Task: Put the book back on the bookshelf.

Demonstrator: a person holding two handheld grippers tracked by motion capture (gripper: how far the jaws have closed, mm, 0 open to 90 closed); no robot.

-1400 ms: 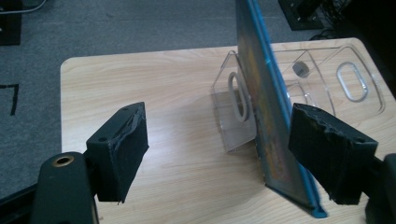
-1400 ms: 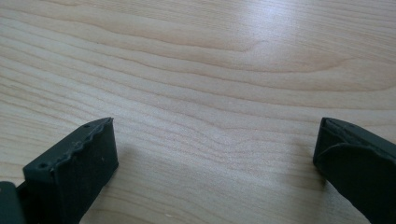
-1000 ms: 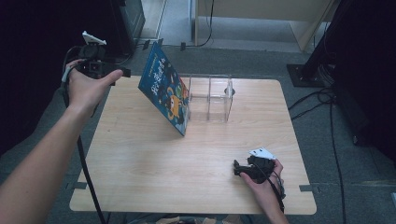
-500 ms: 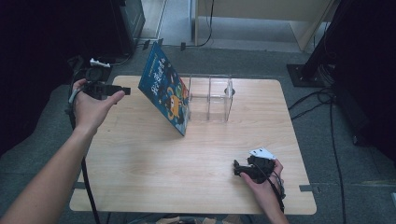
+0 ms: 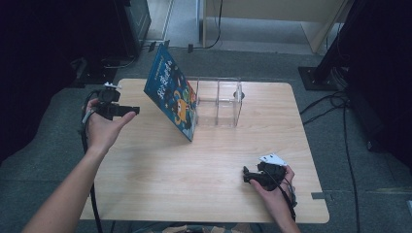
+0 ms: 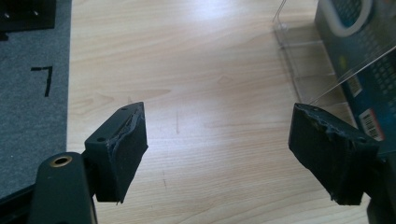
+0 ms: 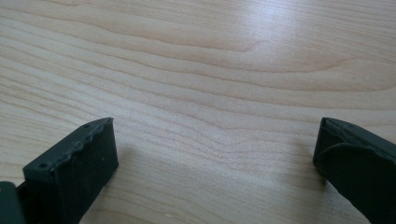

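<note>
High view: a blue illustrated book leans against a clear acrylic divided rack near the light wooden worktop's far edge; left gripper and right gripper both gape wide, empty.

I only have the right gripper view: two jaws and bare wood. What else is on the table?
Observer: In the high view a blue picture book leans tilted against a clear acrylic rack near the table's far side.
Operator: Where's my right gripper relative to that?
Observer: The right gripper rests low at the near right part of the table, apart from the book, jaws open with nothing between them.
Operator: And the left one?
Observer: The left gripper is held at the table's left edge, jaws wide open and aimed toward the book; its own view shows the rack ahead.
</note>
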